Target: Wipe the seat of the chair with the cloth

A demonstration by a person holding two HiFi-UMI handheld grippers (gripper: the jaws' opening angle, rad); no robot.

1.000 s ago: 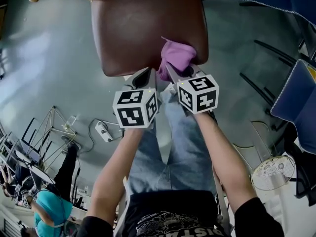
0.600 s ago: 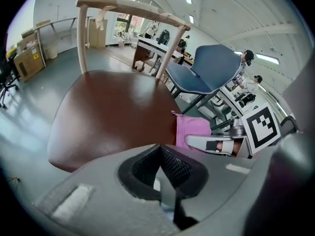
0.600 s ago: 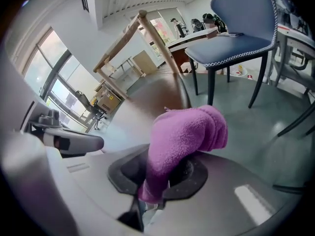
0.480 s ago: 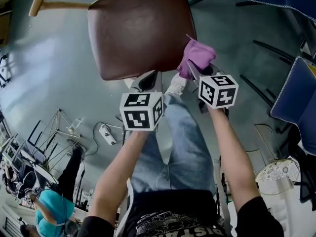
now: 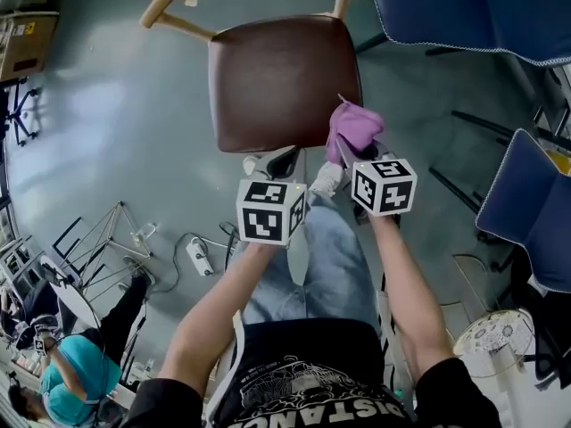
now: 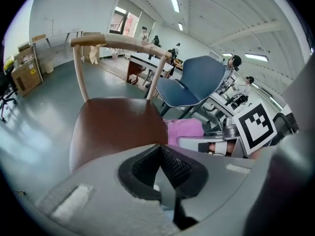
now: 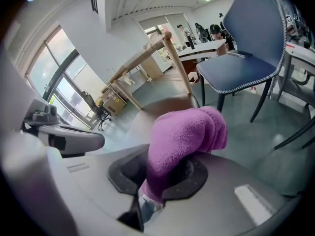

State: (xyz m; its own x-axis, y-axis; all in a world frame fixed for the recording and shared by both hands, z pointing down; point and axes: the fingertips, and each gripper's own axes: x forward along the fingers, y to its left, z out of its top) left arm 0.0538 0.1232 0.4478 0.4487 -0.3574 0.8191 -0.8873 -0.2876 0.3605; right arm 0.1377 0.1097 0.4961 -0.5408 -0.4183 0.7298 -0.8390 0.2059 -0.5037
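With the right gripper (image 5: 351,150) pinching the bunched purple cloth (image 5: 353,125) at the chair seat (image 5: 277,83) corner and the left gripper (image 5: 278,160) closed empty, strokes may slide off the edge.

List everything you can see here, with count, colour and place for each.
chair: one, brown seat, pale wooden frame, centre
cloth: one, purple, bunched by the seat's near-right corner
blue chairs: at least two, top right and right edge
cardboard box: one, brown, top left on the floor
corded device: one, white, on the floor left of the legs
bystander: one, teal top, bottom left
left gripper: grey, jaws together, empty, at the seat's front edge
right gripper: grey, clamped on the cloth
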